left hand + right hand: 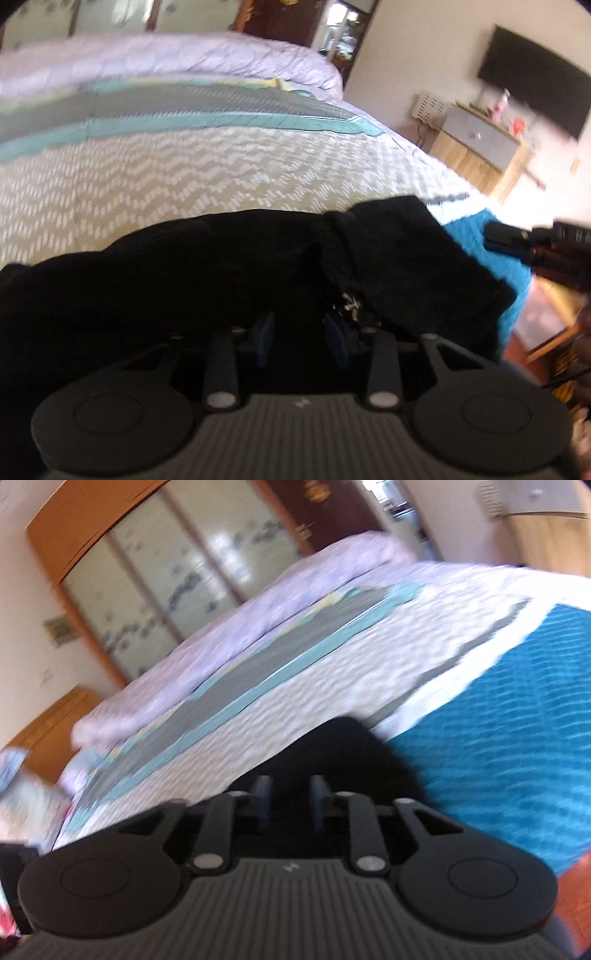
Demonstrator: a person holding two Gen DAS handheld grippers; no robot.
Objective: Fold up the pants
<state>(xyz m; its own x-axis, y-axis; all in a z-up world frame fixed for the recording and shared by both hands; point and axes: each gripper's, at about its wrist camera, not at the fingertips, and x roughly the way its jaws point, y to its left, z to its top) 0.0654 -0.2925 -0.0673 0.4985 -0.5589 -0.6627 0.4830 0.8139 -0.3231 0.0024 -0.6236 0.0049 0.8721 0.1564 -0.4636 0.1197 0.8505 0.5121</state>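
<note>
While hovering low over the bed, left gripper partly open, black pants bunched under and between its pads, grip unclear. Right gripper partly open, nothing clamped, pants' edge just ahead, beside the bed's blue cloth.

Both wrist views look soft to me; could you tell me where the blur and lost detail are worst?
Left wrist view: the room's right edge is smeared, and the black pants show no fold detail. Right wrist view: motion blur streaks the whole bedspread; only the gripper body stays sharp.
</note>
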